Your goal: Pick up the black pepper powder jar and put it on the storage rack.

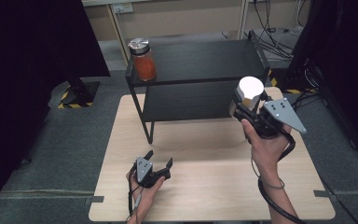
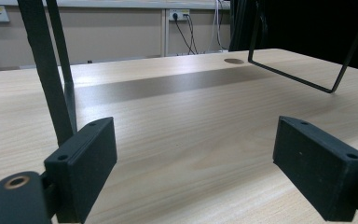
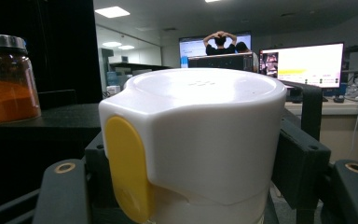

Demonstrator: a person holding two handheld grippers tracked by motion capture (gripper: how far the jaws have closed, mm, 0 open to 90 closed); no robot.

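My right gripper is shut on a white container with a yellow tab, held upright in the air just in front of the black shelf's right end. From the right gripper view the white container sits squeezed between both black jaws. A glass jar of orange powder with a metal lid stands on the shelf's top left corner, also seen as the jar at the left. My left gripper rests low on the wooden table, jaws open with nothing between them.
The black two-level shelf stands on the far half of the table; its thin legs and wire foot touch the tabletop. Dark curtains flank both sides. Cables lie on the floor at the back right. Monitors and a seated person are far off.
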